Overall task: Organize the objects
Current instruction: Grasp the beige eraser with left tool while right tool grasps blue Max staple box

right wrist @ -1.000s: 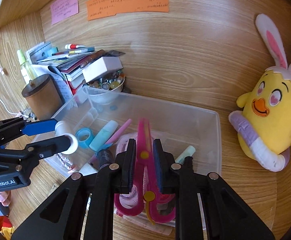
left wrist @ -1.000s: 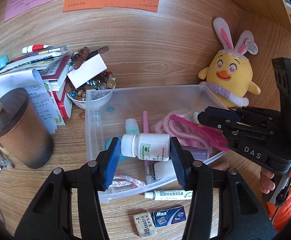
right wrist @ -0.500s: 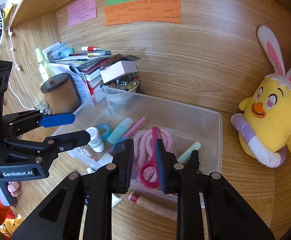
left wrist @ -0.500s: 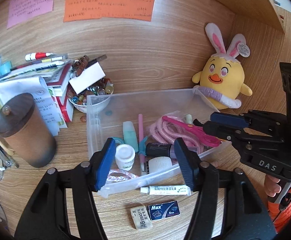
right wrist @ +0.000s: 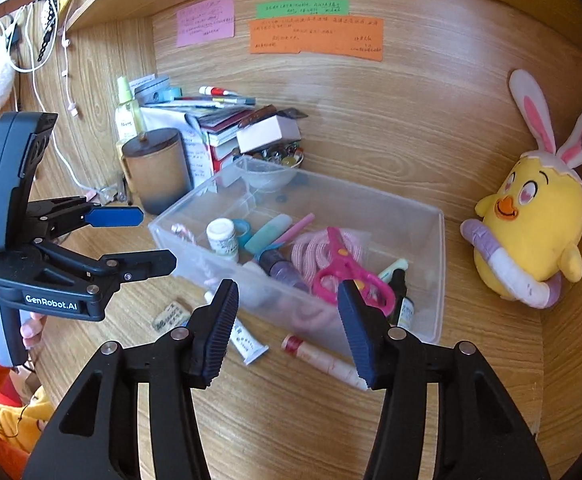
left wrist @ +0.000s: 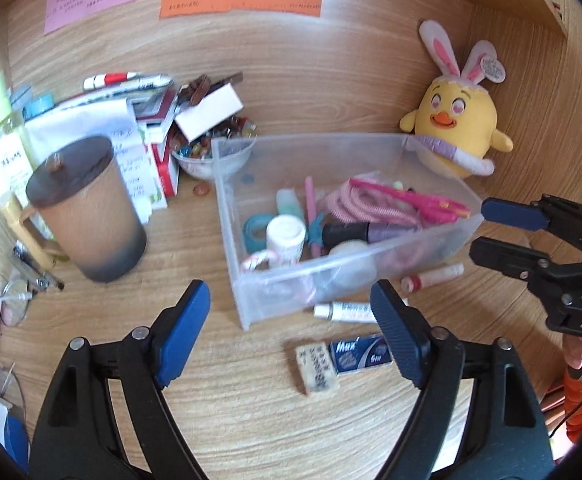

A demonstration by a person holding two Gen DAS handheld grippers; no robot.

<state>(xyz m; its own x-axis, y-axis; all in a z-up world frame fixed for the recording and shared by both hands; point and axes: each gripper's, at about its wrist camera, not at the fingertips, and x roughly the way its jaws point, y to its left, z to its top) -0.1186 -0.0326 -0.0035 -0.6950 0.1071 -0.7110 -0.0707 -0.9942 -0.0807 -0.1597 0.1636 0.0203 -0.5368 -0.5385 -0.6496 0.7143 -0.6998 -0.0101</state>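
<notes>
1. The left hand-held gripper (left wrist: 287,328), its jaws just widened and nothing between them, hangs in front of the clear bin (left wrist: 331,268) on the bench (left wrist: 251,408).
2. The right hand-held gripper (right wrist: 289,326), jaws just parted, is empty.
3. Pink scissors (right wrist: 347,268) and a white pill bottle (left wrist: 285,237) lie inside the bin.

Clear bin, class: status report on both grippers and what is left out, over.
Left gripper and right gripper open, empty, jaws just widened. Scissors and bottle in bin. Eraser, tube outside on desk. Nothing blocking.
</notes>
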